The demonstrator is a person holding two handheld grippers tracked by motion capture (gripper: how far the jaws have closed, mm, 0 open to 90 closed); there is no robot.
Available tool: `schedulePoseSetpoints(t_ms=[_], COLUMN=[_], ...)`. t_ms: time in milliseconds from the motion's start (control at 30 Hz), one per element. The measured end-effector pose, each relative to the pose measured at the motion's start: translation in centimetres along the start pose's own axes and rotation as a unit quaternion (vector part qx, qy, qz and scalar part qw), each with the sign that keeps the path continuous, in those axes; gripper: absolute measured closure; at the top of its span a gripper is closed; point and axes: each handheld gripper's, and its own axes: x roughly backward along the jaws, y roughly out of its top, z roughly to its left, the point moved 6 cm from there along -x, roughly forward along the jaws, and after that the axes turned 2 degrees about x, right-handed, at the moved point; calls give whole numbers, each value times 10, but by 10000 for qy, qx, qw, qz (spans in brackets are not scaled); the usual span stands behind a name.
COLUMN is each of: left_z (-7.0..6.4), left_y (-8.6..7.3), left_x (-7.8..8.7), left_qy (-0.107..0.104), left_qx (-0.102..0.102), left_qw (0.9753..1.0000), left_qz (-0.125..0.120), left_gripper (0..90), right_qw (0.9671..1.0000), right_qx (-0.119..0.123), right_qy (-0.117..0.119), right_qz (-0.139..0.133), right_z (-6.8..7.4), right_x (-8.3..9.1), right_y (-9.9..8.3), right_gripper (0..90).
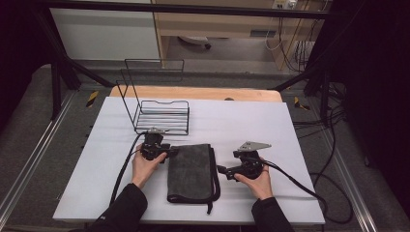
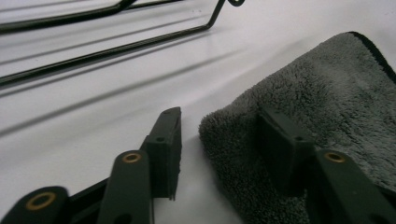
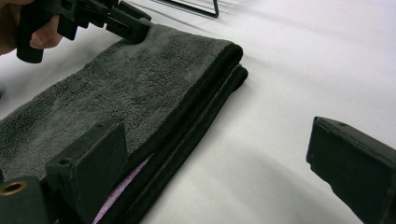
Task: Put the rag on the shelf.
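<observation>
towel [image 1: 189, 171] folded, flat on tabletop [image 1: 290, 125] before rack [image 1: 159, 116] | left tool [image 2: 219, 140] wide, astride far-left corner | right tool [image 3: 233, 158] wide, one jaw over bound right edge | I'd lower both, catch every layer, close together | right gripper view shows purple inner layer
</observation>
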Motion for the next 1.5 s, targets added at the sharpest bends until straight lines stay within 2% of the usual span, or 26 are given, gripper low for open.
schedulePoseSetpoints(t_ms=[200,367,533,733,933,1200,1367,1500], left_z=[-4,-7,-8,-7,-7,-7,-7,-5], left_y=[-3,-4,-4,-4,-4,-4,-4,-4], left_x=[-1,-1,-2,-2,-2,-2,-2,-1], left_qy=[-57,-27,-29,-75,-88,-56,-79,-210], left_qx=[-3,-60,-55,-16,-58,-158,-188,-47], left_qw=[10000,10000,9999,9999,9999,9998,9997,9997], left_qz=[40,68,86,100,96,83,97,98], left_gripper=[626,680,711,721,721,722,726,738], right_qw=[9999,9997,9994,9993,9985,9974,9967,9950], right_qx=[-123,-163,-210,-303,-323,-370,-525,-691], right_qy=[51,-73,-160,-234,-287,-190,-56,76], right_qz=[-66,-152,-230,6,334,590,625,710], right_z=[-3,-4,-5,-11,-17,-17,-13,-12], right_x=[-3,-9,-28,-59,-76,-78,-79,-78], right_y=[4,14,30,40,36,31,30,30], right_gripper=[97,135,187,304,435,507,618,700])
